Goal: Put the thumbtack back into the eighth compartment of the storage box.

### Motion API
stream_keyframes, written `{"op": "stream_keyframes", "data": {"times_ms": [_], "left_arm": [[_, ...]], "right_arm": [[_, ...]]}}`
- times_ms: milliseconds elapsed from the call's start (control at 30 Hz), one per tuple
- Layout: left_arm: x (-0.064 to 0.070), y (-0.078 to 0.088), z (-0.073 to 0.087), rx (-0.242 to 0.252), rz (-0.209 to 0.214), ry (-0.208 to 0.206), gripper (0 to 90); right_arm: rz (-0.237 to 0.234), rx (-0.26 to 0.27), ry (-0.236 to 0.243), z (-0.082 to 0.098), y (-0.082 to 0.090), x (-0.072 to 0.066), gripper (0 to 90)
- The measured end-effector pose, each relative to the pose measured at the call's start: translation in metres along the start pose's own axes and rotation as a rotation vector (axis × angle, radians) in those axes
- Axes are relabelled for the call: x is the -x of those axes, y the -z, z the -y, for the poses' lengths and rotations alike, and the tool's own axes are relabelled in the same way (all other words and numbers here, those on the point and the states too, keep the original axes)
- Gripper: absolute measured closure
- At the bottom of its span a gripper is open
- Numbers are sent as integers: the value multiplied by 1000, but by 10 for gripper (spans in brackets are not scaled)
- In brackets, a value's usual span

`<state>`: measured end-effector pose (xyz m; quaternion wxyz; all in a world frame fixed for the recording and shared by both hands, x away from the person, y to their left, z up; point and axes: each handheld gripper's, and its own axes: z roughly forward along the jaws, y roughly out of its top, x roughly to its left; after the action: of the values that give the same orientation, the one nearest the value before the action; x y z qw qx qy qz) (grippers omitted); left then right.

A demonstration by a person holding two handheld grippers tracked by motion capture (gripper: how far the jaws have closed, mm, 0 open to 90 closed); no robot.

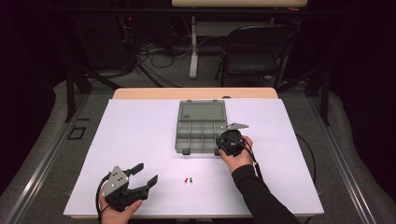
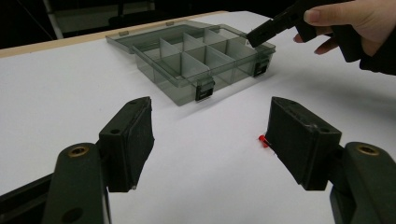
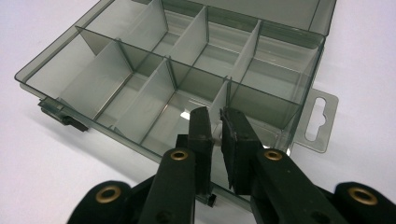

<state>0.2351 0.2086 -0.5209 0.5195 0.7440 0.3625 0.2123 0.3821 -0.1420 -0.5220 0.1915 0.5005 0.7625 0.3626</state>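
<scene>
The right gripper's [image 3: 215,122] black fingers [image 3: 201,135] are standing almost pressed together, with only a thin gap between the pads and nothing visibly pinched; their tips are hanging over the near corner compartment of the smoky grey transparent plastic organiser box [image 3: 187,79]. In the high view that gripper [image 1: 228,140] is sitting at the box's [image 1: 201,126] front right corner, the person's right hand [image 1: 239,156] wrapping it from below. The box is lying open near the middle of the white-covered counter [image 1: 140,140], its lid folded flat on the far side, its dividers showing bare compartments, and two dark latches are hanging on its front wall [image 2: 204,88].

Nearer the person, a small red pin [image 1: 186,180] and a small green pin [image 1: 191,179] are lying just beside each other on the counter, well apart from the box.

The left gripper [image 1: 144,176] is resting at the near left of the counter in the left hand [image 1: 114,212], its fingers [image 2: 130,140] spread wide and holding nothing; in the left gripper view the red pin [image 2: 262,140] is peeking out just beside the right-hand finger.
</scene>
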Motion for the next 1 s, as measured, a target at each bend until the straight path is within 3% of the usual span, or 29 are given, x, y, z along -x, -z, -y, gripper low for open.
{"op": "stream_keyframes", "data": {"times_ms": [733,1000], "left_arm": [[0,0,0,0,-1,0,315],[0,0,0,2,-2,0,315]], "right_arm": [[5,23,10,1,5,-3,677],[-9,68,38,3,23,-13,559]]}}
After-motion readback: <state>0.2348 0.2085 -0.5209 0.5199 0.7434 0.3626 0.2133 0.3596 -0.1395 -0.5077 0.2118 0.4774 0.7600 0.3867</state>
